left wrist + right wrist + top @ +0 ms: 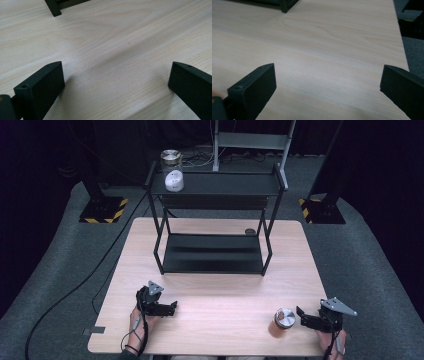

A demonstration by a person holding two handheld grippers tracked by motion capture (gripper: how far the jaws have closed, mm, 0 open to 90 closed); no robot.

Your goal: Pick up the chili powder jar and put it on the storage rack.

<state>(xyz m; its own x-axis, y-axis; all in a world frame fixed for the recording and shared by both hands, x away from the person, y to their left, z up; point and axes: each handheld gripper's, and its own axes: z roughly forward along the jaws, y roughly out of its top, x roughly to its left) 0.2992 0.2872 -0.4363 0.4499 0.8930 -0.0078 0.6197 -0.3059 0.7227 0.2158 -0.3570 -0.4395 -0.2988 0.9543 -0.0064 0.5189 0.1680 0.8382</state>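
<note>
Closest to the person, both grippers rest low at the near edge of the wooden table [215, 285]. The left gripper [172, 307] sits at the near left, its jaws spread wide with nothing but bare wood between them, which the left gripper view [116, 75] shows plainly. The right gripper [300, 312] sits at the near right, also gaping wide and holding nothing; in the right gripper view [328, 75] only table grain lies between its jaws.

Just to the left of the right gripper stands a small brown jar with a silver lid [283, 321], upright on the table, close to the jaw tips but, as far as I can tell, not touched by them.

Farther back, in the middle of the table, stands a black two-level shelf [215, 252]. Its lower level is bare. On the left end of its upper level lies a white round container [174, 180], and right behind that stands a glass jar with a metal lid [170, 159]. Beyond the table, grey carpet and dark stands with yellow-black striped feet [104, 212].
</note>
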